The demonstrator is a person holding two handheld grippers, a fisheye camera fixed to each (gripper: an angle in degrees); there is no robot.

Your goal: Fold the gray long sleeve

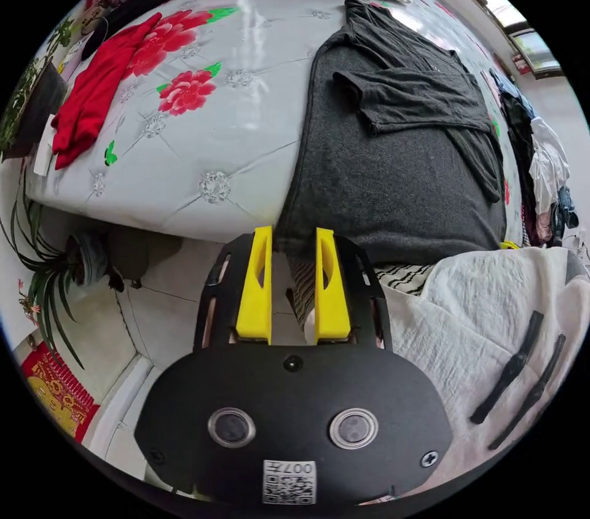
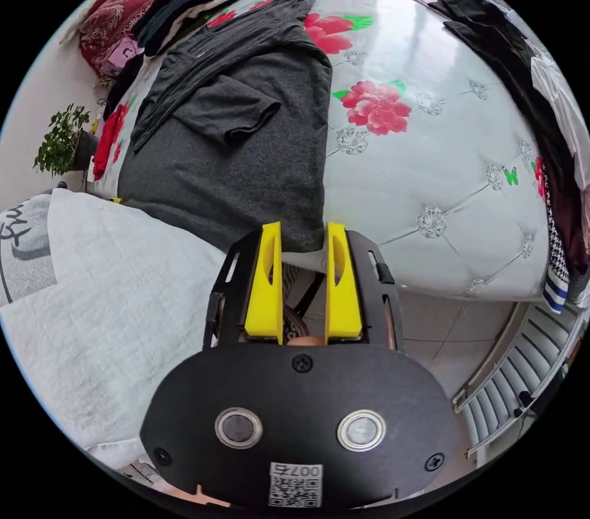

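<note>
- In the left gripper view, our left gripper [image 1: 295, 236] has its yellow fingers [image 1: 258, 282] a little apart, holding nothing, at the near hem of the gray long sleeve [image 1: 393, 175].
- The gray long sleeve lies flat on the flowered bed [image 1: 239, 113], sleeves folded in.
- In the right gripper view, our right gripper [image 2: 303, 231] is also a little open and empty, at the shirt's lower corner.
- A red cloth [image 1: 92, 95] lies at the upper left.

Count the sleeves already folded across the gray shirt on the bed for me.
2. On the gray shirt, one sleeve lies folded over the upper chest, and the other sleeve runs down from beneath it toward the hem. Their cuffs are hard to make out.
</note>
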